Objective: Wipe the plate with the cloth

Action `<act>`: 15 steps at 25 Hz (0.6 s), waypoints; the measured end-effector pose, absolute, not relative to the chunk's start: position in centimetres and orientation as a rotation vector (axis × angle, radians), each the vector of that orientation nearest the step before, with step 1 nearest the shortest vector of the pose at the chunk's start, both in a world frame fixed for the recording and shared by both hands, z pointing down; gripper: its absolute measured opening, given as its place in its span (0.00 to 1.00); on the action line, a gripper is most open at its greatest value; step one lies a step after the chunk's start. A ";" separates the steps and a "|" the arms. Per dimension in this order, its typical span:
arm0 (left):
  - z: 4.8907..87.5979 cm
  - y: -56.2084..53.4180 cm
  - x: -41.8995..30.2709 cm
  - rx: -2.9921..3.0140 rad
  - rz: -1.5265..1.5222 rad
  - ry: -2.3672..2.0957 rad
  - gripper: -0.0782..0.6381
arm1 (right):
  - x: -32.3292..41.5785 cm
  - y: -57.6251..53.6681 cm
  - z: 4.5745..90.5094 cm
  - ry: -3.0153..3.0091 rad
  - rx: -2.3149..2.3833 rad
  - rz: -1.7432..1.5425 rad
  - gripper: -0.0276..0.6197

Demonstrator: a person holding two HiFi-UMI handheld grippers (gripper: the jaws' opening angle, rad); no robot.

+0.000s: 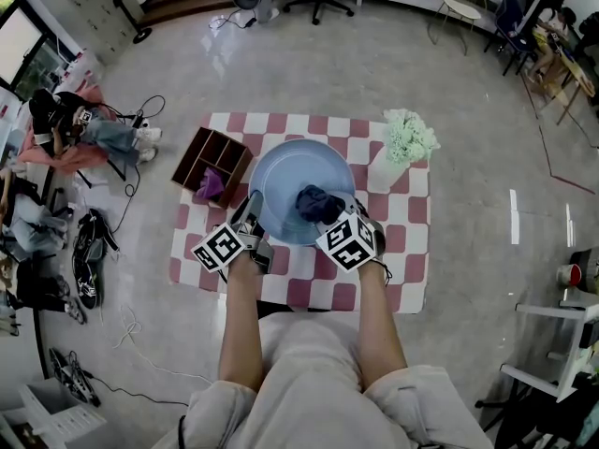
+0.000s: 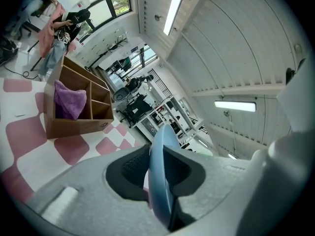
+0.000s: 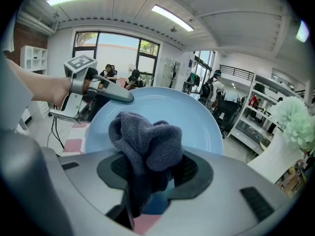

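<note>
A light blue plate (image 1: 292, 181) is held tilted above the checked cloth-covered table (image 1: 402, 251). My left gripper (image 1: 251, 223) is shut on the plate's left rim; in the left gripper view the plate (image 2: 160, 176) shows edge-on between the jaws. My right gripper (image 1: 329, 215) is shut on a dark blue-grey cloth (image 1: 318, 202), bunched against the plate's face. In the right gripper view the cloth (image 3: 145, 141) bulges out of the jaws in front of the plate (image 3: 197, 117), with the left gripper (image 3: 118, 95) clamped on its far rim.
A wooden compartment box (image 1: 211, 165) with a purple cloth (image 1: 210, 187) stands at the table's left; the box (image 2: 74, 104) also shows in the left gripper view. A white vase of pale green flowers (image 1: 401, 148) stands right of the plate. Bags and cables lie on the floor at left.
</note>
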State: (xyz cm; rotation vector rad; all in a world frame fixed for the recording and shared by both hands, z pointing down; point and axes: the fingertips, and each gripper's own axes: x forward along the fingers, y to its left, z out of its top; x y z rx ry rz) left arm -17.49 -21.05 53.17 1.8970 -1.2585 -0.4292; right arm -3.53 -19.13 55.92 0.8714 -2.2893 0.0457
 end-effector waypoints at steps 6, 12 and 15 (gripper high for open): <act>53.3 -21.0 -17.4 1.886 -0.452 -1.247 0.19 | -5.6 -18.5 55.8 -2.311 0.786 -0.002 0.33; 53.4 -20.8 -17.0 1.878 -0.464 -1.225 0.19 | -7.5 -17.6 55.5 -2.327 0.718 -0.046 0.33; 53.3 -20.6 -16.6 1.893 -0.454 -1.205 0.19 | -8.1 -17.5 55.2 -2.335 0.713 -0.053 0.33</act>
